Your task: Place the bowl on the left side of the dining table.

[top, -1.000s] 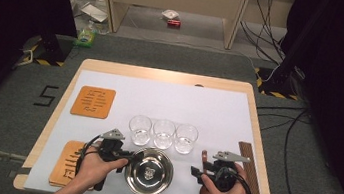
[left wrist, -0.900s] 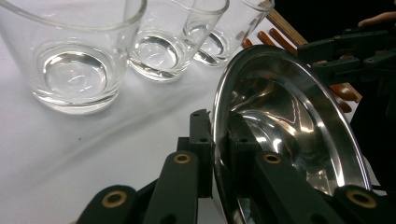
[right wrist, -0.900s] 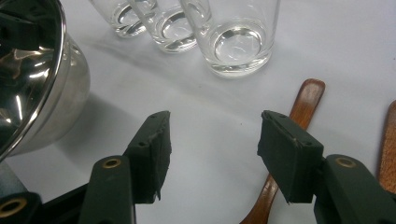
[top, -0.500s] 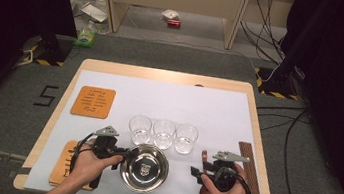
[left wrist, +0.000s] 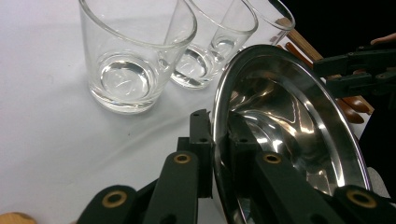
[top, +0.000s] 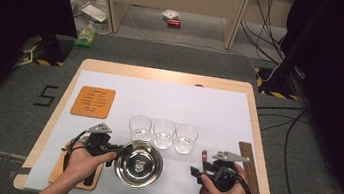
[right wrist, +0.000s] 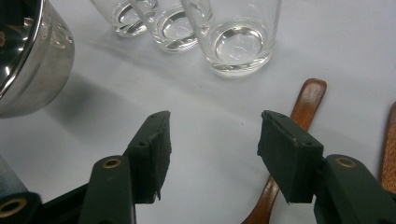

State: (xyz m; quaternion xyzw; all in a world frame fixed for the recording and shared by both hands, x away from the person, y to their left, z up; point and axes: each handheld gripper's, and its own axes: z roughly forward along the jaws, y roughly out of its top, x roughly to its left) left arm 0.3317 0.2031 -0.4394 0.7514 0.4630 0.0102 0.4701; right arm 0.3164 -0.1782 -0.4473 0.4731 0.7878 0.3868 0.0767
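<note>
The bowl (top: 139,164) is shiny silver steel, mirror-bright inside, with a small dark mark at its bottom. Just beyond the bowl stand three clear, colourless glasses (top: 163,134). The table (top: 177,77) has a pale wood rim under a plain white sheet. Left of the bowl, the left gripper (top: 120,149) is black with brass-coloured rivets and a grey top plate; beneath it lies an orange-brown mat (top: 58,173). A second orange mat (top: 92,101), farther left of the glasses, bears darker rows of lines. Right of the bowl, the right gripper (right wrist: 212,140) is black too, over a reddish-brown wooden spoon (right wrist: 306,109).
</note>
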